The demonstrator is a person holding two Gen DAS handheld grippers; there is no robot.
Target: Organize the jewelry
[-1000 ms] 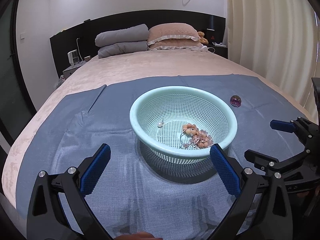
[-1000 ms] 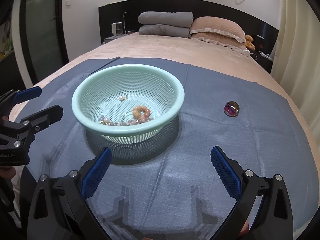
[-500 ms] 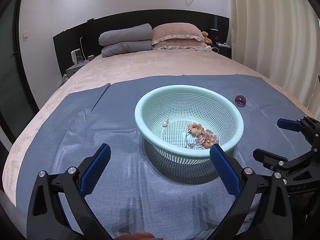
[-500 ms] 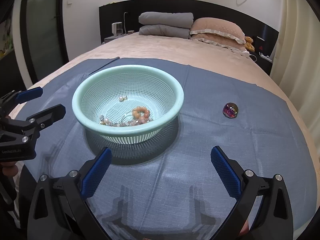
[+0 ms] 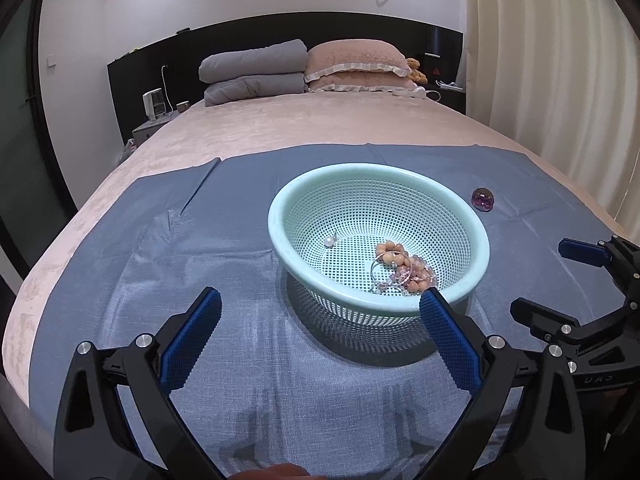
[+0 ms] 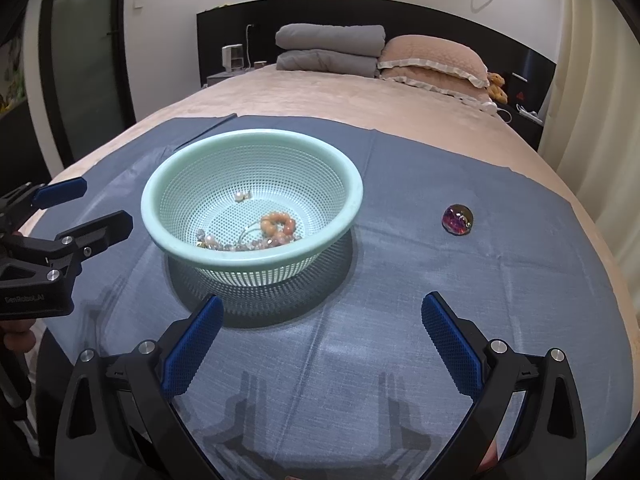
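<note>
Blue-padded fingers of both claws stand wide apart and hold nothing. The left claw hangs over the cloth just short of the basket, its right pad overlapping the near rim in its own view. The right claw hangs over bare cloth to the right of the basket's front.

Spread on the bed, the grey-blue cloth carries a pale green perforated basket. Inside it lies a heap of jewelry: a bracelet of peach beads, a thin silver ring or bangle among clear and pink beads beside it, and a single pearl piece lying apart on the floor of the basket. Right of the basket, well apart from it on the cloth, sits a purple stone, glossy and rounded.

From the right wrist the left claw's body appears at the left edge with white lettering that seems to read "GenRobot.AI", and part of a hand below it. From the left wrist the right claw's body shows at the right edge; its lettering is too small to read.

Farther back are folded grey quilts, a pink pillow with a small teddy bear beside it, a black headboard, and cream curtains on the right.
</note>
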